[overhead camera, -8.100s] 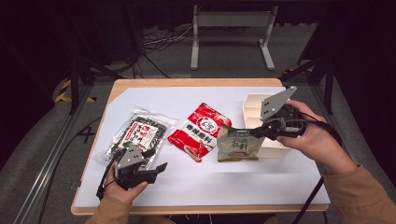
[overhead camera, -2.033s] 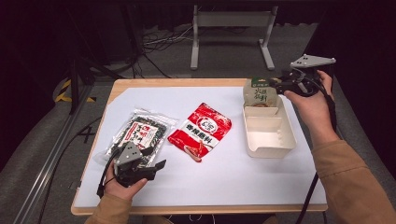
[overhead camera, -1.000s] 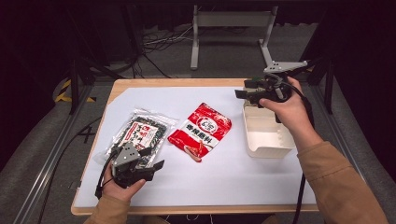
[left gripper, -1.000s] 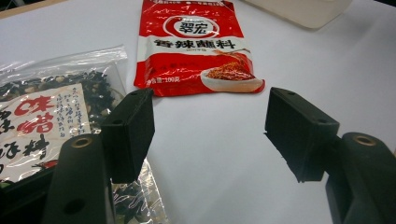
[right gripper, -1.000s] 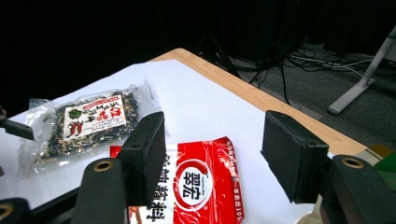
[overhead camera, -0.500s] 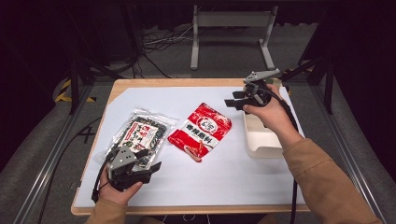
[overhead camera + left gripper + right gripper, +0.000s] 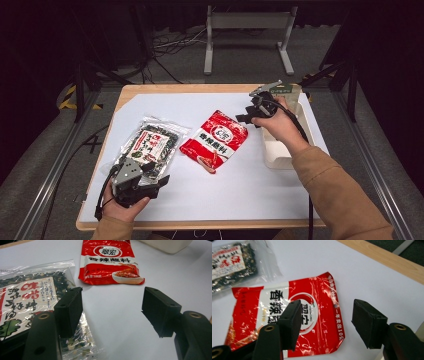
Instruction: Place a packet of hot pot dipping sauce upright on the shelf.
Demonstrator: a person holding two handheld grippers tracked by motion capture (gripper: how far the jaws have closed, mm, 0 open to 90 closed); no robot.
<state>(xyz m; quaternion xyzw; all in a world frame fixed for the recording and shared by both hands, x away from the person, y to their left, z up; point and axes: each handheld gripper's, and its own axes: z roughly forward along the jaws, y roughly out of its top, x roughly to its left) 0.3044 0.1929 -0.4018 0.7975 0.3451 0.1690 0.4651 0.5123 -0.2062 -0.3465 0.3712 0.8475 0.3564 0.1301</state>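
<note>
A red seasoning packet (image 7: 215, 140) lies flat at the table's middle. My right gripper (image 7: 248, 116) hovers open just above its far right corner; in the right gripper view the red packet (image 7: 322, 312) lies under and between the spread jaws of that gripper (image 7: 327, 320). A clear packet of dark dried greens (image 7: 152, 145) lies to the left. My left gripper (image 7: 157, 176) rests open at that packet's near corner. In the left gripper view the dark packet (image 7: 25, 300) sits under the left jaw of this gripper (image 7: 112, 307), with the red packet (image 7: 110, 262) ahead.
A white open box (image 7: 280, 150) stands at the right, partly behind my right forearm, with a green packet (image 7: 287, 90) upright at its far end. The white mat (image 7: 225, 195) covers a wooden table (image 7: 165, 90). Dark floor, cables and a metal stand lie beyond.
My right gripper set the green packet in the box's far end, let go, and moved left to hover over the red packet. The left gripper has barely moved.
</note>
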